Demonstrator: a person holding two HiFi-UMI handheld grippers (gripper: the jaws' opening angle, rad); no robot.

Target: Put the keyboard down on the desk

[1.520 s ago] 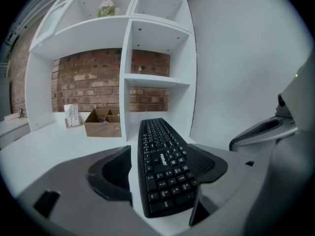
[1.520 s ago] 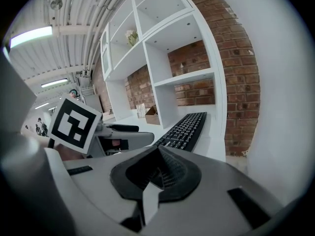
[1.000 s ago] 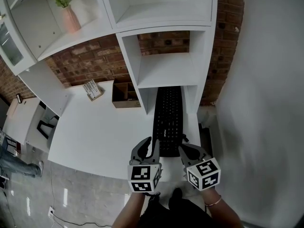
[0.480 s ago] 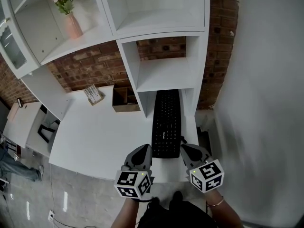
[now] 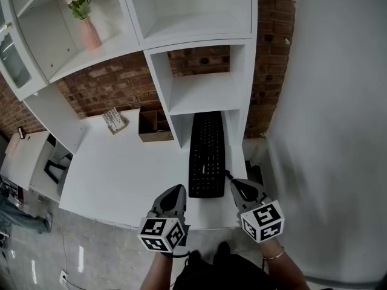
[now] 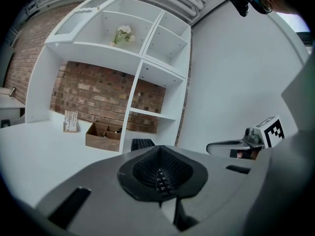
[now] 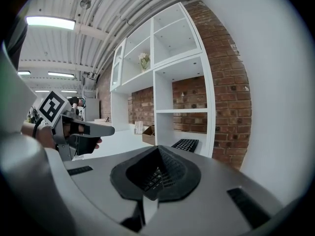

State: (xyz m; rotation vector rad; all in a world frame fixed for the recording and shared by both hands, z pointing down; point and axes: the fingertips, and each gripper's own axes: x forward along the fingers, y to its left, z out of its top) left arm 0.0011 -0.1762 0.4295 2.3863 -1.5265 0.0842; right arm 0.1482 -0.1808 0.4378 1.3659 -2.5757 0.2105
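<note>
Head view, keyboard [image 5: 207, 156] on desk [image 5: 115, 174], beyond left tool [image 5: 176, 191], right tool [image 5: 237, 186]

Keyboard [image 5: 207, 156] on desk [image 5: 121, 171], under shelf [image 5: 205, 92]; box [image 5: 151, 125] to L.

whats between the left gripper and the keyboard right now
Nothing but a bare strip of the white desk top lies between the shut left gripper and the long black keyboard. The head view shows this.

Office: white desk [image 5: 121, 168], shelving [image 5: 199, 17], brick wall [image 5: 109, 86]
</note>
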